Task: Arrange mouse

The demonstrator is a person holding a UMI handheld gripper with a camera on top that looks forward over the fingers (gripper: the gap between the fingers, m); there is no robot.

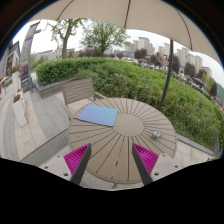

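Note:
A small grey mouse [156, 134] lies on the round wooden slatted table [118, 140], near its right edge. A light blue mouse mat [99, 116] lies flat on the table's far left part, apart from the mouse. My gripper [111, 160] hovers above the table's near edge with its fingers wide apart and nothing between them. The magenta pads [76, 158] face each other. The mouse lies beyond and to the right of the right finger.
A wooden chair [78, 92] stands behind the table, by the mat. A parasol pole [169, 70] rises at the right under a canopy. A hedge [120, 75] runs behind. Paved terrace [40, 125] lies to the left.

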